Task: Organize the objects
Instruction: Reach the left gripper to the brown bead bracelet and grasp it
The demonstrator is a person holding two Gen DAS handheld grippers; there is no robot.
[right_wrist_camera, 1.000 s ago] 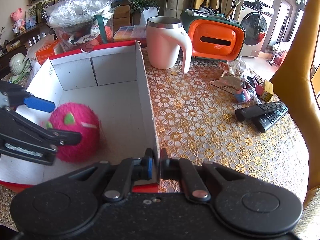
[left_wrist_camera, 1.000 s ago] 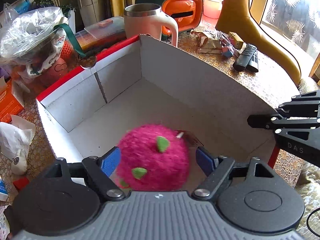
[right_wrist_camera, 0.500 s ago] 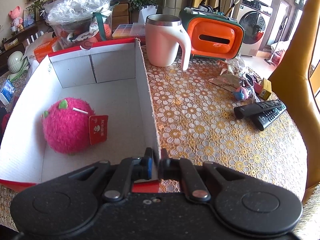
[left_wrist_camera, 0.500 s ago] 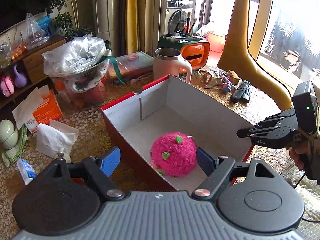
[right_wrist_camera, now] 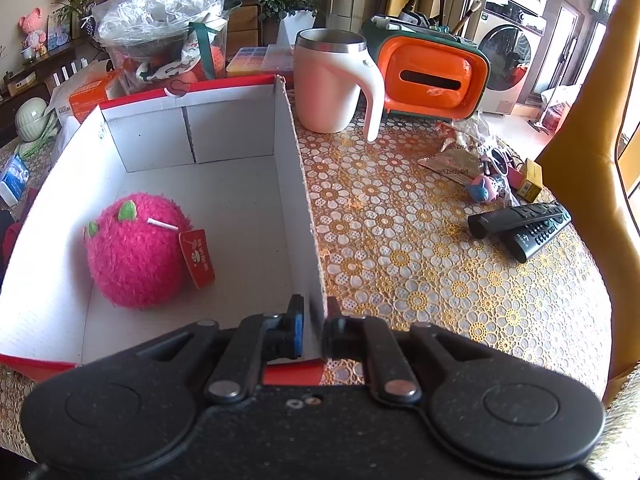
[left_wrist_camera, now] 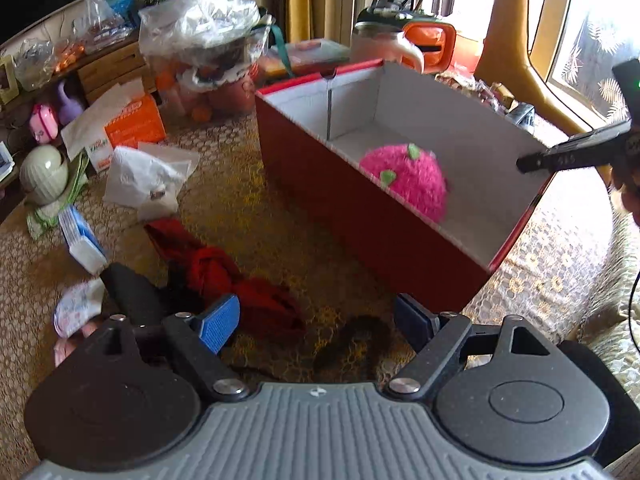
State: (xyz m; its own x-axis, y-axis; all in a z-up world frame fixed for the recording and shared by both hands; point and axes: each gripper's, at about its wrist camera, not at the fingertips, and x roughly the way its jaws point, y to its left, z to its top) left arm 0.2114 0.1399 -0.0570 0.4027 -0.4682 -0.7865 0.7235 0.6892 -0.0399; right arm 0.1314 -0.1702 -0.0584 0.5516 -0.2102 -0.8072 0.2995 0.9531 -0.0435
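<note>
Our right gripper [right_wrist_camera: 312, 328] has just been easing its narrow jaws, the red-and-white cardboard box [right_wrist_camera: 296, 200] wall between them. Our left gripper [left_wrist_camera: 316, 320] gapes wide and empty above the crumpled red cloth [left_wrist_camera: 224, 280]. The fuzzy pink plush ball [right_wrist_camera: 136, 252] sits inside the box, left of our right fingers. If that grip loosens further, the box could slide.

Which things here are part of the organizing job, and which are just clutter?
Job: cardboard box with the pink plush toy inside; red cloth, probably next, under the open left gripper; right gripper closed on the box wall.
Clutter: white mug, orange tissue holder, two remotes, plastic bag.
</note>
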